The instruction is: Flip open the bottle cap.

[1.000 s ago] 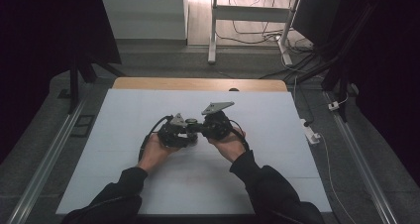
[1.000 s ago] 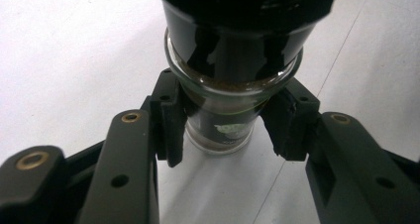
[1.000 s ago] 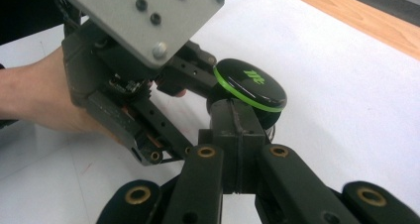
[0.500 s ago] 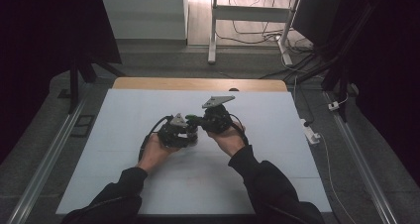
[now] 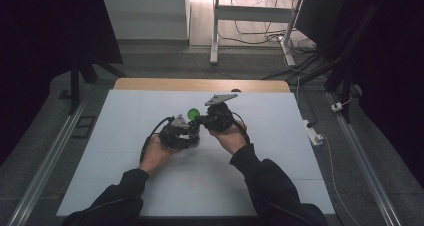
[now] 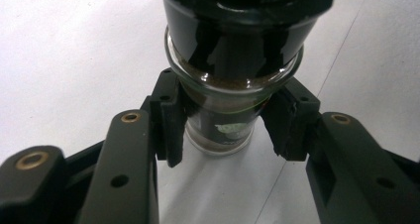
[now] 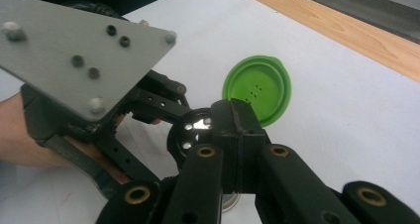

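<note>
Jar, of clear glass with a dark top and dark contents, sits pinched at its neck between the pads of the left gripper, which its own view shows from close by, the white table beneath. The high view gives the wider scene: both grippers meet near the middle of the table, the left gripper low, the right gripper just beyond it with its grey plate up. A green lid stands open beside them. The right gripper view shows that lid with small holes (a shaker flap, it seems), hinged off a black perforated cap. The right gripper's jaws look pressed together at the cap's edge, perhaps nipping it.
</note>
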The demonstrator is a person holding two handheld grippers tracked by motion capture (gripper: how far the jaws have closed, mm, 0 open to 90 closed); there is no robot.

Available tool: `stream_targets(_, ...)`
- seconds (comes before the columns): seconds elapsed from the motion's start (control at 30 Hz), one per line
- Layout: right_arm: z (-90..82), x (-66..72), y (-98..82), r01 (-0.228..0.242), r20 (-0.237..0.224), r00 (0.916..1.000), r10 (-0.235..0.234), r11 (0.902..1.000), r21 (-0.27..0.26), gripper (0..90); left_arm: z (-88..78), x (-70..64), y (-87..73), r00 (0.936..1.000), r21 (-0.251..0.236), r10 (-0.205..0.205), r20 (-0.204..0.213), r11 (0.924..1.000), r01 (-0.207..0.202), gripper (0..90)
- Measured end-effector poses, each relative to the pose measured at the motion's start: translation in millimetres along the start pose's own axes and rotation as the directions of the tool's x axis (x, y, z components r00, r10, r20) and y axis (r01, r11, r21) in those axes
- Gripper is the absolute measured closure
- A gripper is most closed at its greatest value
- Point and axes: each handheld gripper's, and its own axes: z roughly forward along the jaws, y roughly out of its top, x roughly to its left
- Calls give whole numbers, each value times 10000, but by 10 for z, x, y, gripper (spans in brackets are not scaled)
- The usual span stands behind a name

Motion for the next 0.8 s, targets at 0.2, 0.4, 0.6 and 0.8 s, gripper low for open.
stream_targets(0.2, -37, 26, 5, 33, -12, 10000, -33, 10000, -43, 843, 0, 3, 15, 10000, 80, -95, -15, 9999, 95, 492)
stream_targets(0.4, -93, 31, -12, -21, 19, 10000, 21, 10000, 56, 757, -61, 26, 25, 9984, -63, -544, 139, 9985, 545, 368)
stream_targets(0.6, -145, 23, -42, -295, 131, 9995, 294, 9995, 110, 633, -164, 59, 26, 9925, -151, -1100, 526, 9937, 1109, 300)
stream_targets(0.8, -185, 29, -64, -542, 196, 9984, 538, 9982, 243, 503, -306, 50, 3, 9883, 12, -1382, 646, 9904, 1384, 256)
